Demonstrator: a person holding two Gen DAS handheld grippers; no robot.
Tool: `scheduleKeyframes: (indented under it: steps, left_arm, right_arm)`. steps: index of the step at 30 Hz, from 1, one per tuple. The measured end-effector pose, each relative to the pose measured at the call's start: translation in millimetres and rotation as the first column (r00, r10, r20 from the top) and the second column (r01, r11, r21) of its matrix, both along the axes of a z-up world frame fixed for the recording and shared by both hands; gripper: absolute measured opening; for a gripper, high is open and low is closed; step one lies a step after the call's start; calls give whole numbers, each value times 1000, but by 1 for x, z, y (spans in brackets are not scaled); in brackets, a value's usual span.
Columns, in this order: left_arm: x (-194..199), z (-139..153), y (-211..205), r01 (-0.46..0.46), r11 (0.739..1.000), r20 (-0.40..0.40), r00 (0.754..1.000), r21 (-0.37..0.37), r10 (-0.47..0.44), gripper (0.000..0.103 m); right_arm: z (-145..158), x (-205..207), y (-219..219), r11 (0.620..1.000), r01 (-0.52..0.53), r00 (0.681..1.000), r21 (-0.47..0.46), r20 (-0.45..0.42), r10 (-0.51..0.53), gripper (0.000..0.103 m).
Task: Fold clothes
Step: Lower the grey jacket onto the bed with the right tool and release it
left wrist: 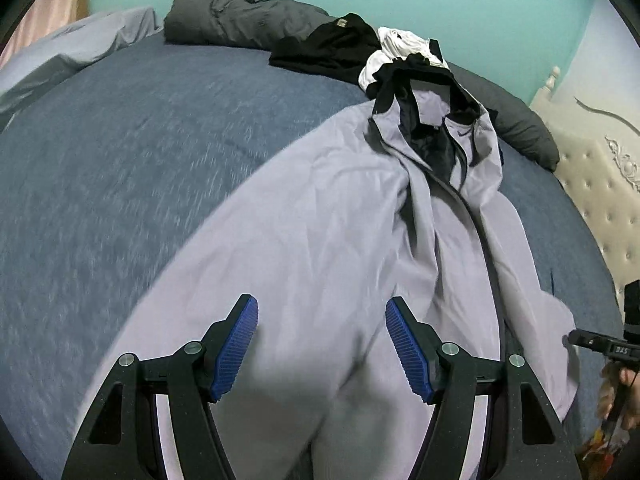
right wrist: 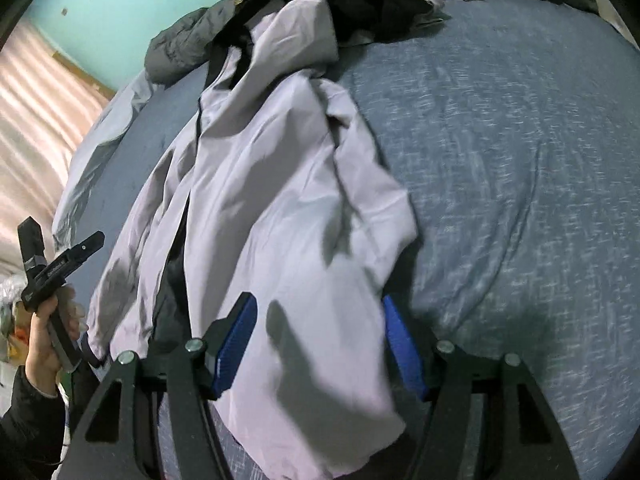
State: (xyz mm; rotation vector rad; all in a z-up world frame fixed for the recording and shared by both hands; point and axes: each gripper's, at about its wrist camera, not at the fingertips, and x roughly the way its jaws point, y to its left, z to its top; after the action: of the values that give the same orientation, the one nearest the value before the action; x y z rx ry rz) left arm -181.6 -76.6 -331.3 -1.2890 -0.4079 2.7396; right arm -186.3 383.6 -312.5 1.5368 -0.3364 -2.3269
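Blue-padded left gripper [left wrist: 322, 344] and right gripper [right wrist: 318, 344] both gape over the lilac jacket [left wrist: 340, 216] filling mid-frame on the bed [left wrist: 120, 140] — likely still arranging, next pinching an edge to fold.

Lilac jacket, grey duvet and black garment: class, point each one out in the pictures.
Lilac jacket [left wrist: 320, 220], left wrist view, on its broad front panel.
Grey duvet [left wrist: 240, 12], left wrist view, on the bundle's rumpled middle.
Black garment [left wrist: 332, 46], left wrist view, on its flat upper surface.
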Motion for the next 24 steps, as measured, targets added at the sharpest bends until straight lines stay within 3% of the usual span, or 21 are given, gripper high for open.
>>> scheduleKeyframes:
  steps: [2, 3, 5, 7, 9, 17, 24]
  left_arm:
    - [11, -6, 1, -8, 1000, -5, 1000, 9, 8, 70]
    - [18, -9, 0, -17, 1000, -12, 1000, 18, 18, 70]
    - [30, -13, -2, -30, 999, -35, 999, 40, 32, 70]
    - [43, -18, -5, -44, 998, -59, 997, 38, 46, 70]
    - [48, -24, -7, -48, 998, -60, 997, 29, 50, 70]
    - [54, -32, -25, -78, 996, -58, 995, 41, 80, 70]
    - [55, -37, -29, -85, 996, -48, 995, 40, 87, 70]
  right_arm:
    - [-4, 4, -6, 999, -22, 1000, 42, -8, 22, 51]
    - [-5, 5, -10, 996, -21, 1000, 91, -15, 22, 37]
    - [-4, 8, -8, 994, -6, 999, 110, -33, 10, 29]
    - [-3, 9, -6, 993, 10, 999, 114, -47, -5, 14]
    - [3, 10, -7, 991, 7, 998, 131, -69, 2, 9]
    - [50, 6, 38, 980, 124, 976, 153, -198, -93, 6]
    - [85, -20, 105, 936, 258, 949, 239, -243, -200, 5]
